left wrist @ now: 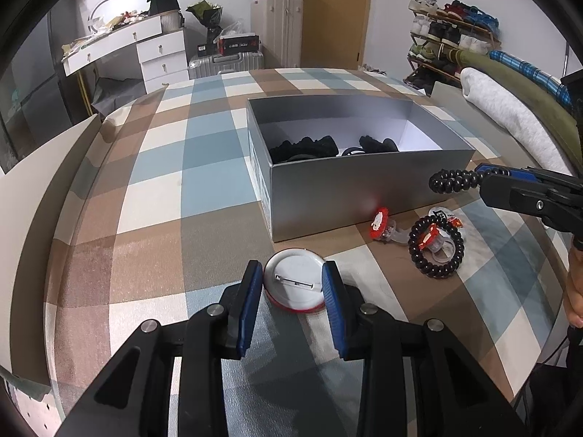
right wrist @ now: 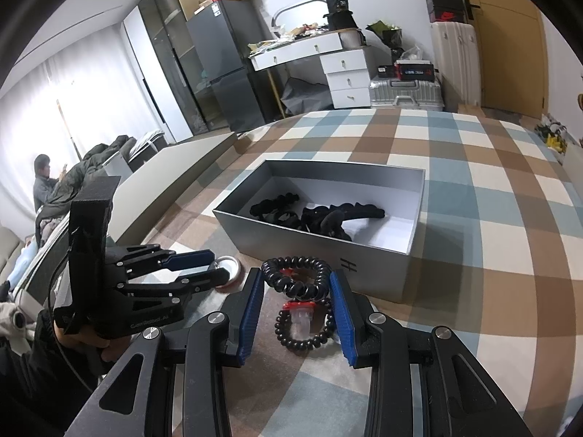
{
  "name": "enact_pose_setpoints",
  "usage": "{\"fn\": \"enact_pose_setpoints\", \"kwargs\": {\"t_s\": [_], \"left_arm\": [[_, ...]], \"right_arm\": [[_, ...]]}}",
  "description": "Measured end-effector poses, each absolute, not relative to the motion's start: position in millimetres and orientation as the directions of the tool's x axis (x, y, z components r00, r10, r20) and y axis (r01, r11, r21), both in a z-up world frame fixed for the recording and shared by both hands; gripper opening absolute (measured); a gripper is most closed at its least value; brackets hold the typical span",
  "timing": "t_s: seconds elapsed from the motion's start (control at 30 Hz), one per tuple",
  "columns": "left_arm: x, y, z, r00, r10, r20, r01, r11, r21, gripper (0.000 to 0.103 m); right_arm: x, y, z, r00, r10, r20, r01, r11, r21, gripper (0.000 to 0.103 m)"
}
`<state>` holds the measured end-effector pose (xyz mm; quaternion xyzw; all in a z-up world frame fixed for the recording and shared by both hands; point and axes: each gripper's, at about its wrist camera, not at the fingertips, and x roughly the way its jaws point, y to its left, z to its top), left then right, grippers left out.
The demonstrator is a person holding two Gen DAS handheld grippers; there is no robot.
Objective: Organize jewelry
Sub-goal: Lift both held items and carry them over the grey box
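A grey open box (left wrist: 349,189) holds several black hair pieces (left wrist: 306,147); it also shows in the right wrist view (right wrist: 328,255). My left gripper (left wrist: 293,273) is shut on a round pin badge (left wrist: 294,280), white back up with a red rim. My right gripper (right wrist: 296,284) is shut on a black spiral hair tie (right wrist: 297,276), lifted above the table; it also shows in the left wrist view (left wrist: 453,181). A black bead bracelet (left wrist: 435,247) and two red-topped ring toys (left wrist: 380,224) lie in front of the box.
The table has a checked cloth (left wrist: 204,167) in brown, blue and white. A white board (left wrist: 36,196) leans at the left edge. Folded fabric (left wrist: 510,109) lies at the far right. A dresser (right wrist: 342,69), suitcases and a seated person (right wrist: 45,185) are beyond.
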<state>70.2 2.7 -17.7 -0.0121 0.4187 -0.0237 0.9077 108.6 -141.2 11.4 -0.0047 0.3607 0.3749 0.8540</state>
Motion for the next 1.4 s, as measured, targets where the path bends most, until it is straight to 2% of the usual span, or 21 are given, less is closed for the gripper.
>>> {"fn": "enact_pose_setpoints", "kwargs": {"t_s": [0.57,1.13,1.4], "left_arm": [[63.7,1.2,0.4,0.694,-0.074,-0.716,0.051,0.997,-0.054,0.028],[67.8,3.9,28.0,0.766,-0.100,-0.636,0.050,0.994,-0.096,0.028],[96.1,3.8,33.0,0.795,-0.149,-0.588,0.059,0.984,-0.169,0.028]], "right_arm": [[107.7,-142.8,15.8,0.466,0.639,-0.612,-0.645,0.719,0.259,0.036],[109.6,-156.8,33.8,0.515,0.661,-0.546,-0.636,0.722,0.273,0.036],[128.3,-159.0,38.9,0.524,0.672,-0.523,-0.613,0.724,0.315,0.036]]}}
